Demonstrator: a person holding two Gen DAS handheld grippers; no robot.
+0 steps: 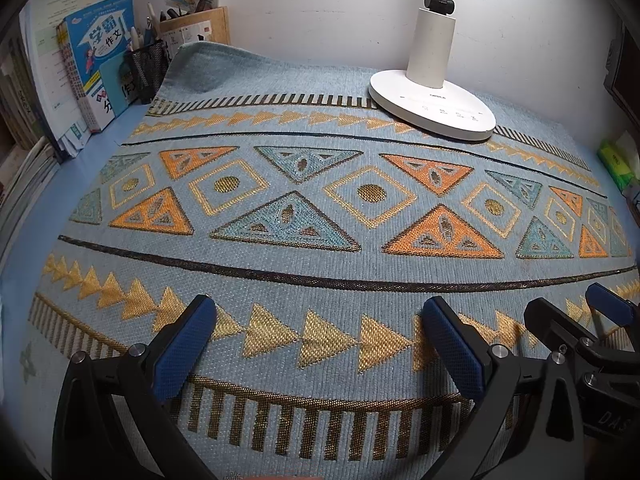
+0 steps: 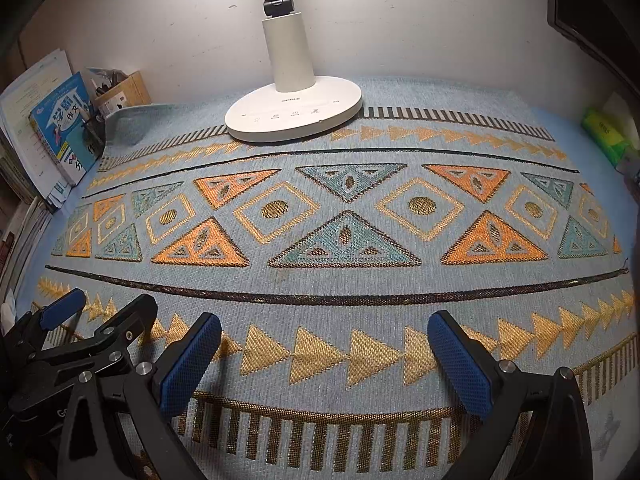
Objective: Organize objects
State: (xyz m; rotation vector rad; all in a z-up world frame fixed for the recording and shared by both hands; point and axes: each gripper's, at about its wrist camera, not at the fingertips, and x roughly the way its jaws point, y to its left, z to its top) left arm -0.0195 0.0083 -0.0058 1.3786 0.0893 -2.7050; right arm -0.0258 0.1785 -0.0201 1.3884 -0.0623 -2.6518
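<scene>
My left gripper (image 1: 320,312) hovers open over the near edge of a patterned blue mat (image 1: 320,272), with nothing between its blue pads. My right gripper (image 2: 324,330) stands open just to its right, also with nothing between its pads. Each gripper shows in the other's view: the right one (image 1: 568,308) at the lower right, the left one (image 2: 108,300) at the lower left. A white desk lamp (image 1: 432,100) stands on the mat's far side. Books (image 1: 96,60) and a black mesh pen cup (image 1: 148,68) sit at the far left.
A white wall runs along the back of the desk. A wooden organizer box (image 1: 196,28) stands behind the pen cup. Stacked books and papers (image 1: 24,152) line the left edge. A green packet (image 1: 616,164) lies at the far right. The mat's far left corner is curled up.
</scene>
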